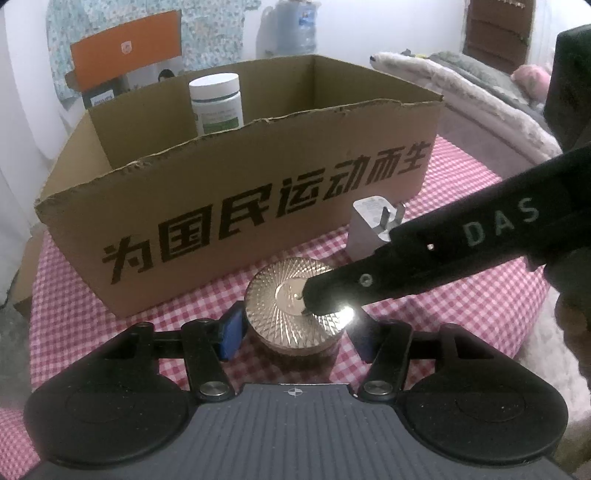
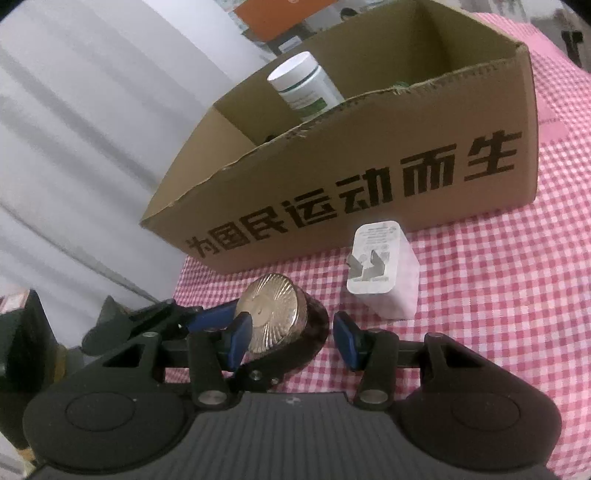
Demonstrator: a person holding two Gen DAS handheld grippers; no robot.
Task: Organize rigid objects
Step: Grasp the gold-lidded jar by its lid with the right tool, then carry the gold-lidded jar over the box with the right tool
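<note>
A round jar with a ribbed gold lid [image 1: 284, 306] stands on the red-checked cloth [image 1: 461, 206] in front of a cardboard box [image 1: 184, 221]. My left gripper [image 1: 297, 332] is shut on the jar, a blue pad against each side. From the right, a black finger [image 1: 424, 254] of my right gripper reaches over the lid, its tip above the lid's middle. In the right wrist view my right gripper [image 2: 293, 343] stands open, with the jar [image 2: 269, 317] just ahead of its left pad. A white plug charger [image 2: 384, 273] lies to the jar's right.
The box [image 2: 369, 166] is open on top and holds a white bottle [image 1: 218, 103] with a green label. Behind it are an orange carton [image 1: 125, 48] and a water bottle [image 1: 295, 29]. Fluffy bedding [image 1: 480, 92] lies at the right, a white curtain [image 2: 74, 147] at the left.
</note>
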